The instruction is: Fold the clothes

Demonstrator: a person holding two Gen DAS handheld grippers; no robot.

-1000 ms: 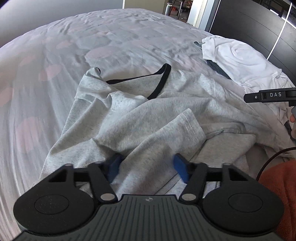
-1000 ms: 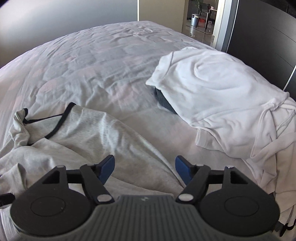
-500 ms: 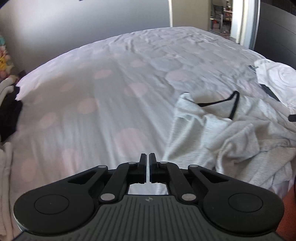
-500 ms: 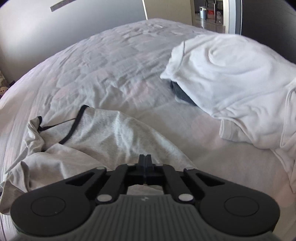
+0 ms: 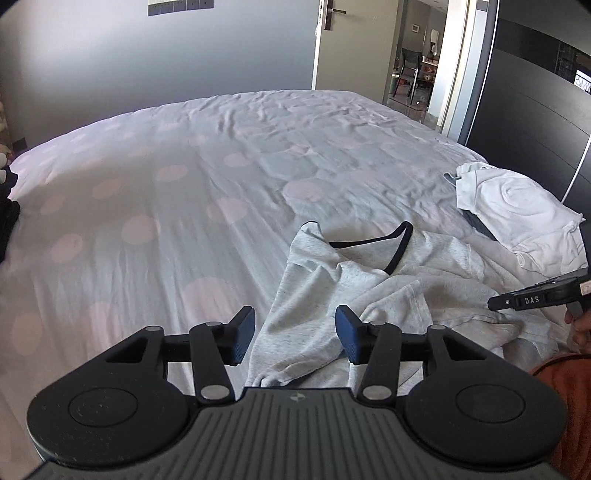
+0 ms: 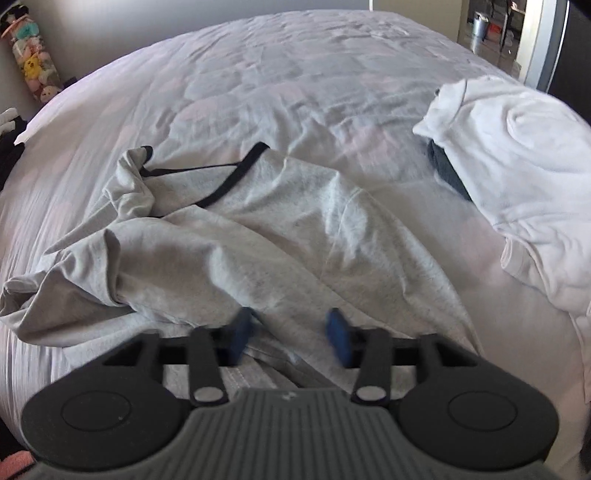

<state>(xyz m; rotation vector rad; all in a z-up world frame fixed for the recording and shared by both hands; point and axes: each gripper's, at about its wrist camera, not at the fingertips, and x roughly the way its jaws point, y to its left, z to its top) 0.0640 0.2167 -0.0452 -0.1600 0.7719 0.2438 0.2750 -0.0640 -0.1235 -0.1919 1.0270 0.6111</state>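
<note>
Just ahead of left gripper (image 5: pixel 294 334): crumpled light-grey cotton T-shirt with black neck trim (image 5: pixel 369 291) on white bedspread (image 5: pixel 184 206), jaws wide, empty, straddling hem corner. Right gripper (image 6: pixel 290 338) wide too, over other hem edge, likely lining up two-corner pickup.

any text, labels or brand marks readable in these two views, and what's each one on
"DAS" – white letters on the side of the right gripper, seen at the right edge of the left wrist view.
A small round emblem on the left gripper body: too small to read.
Panels on the far wall: no readable text.
The grey shirt and white garment: no print visible.
</note>
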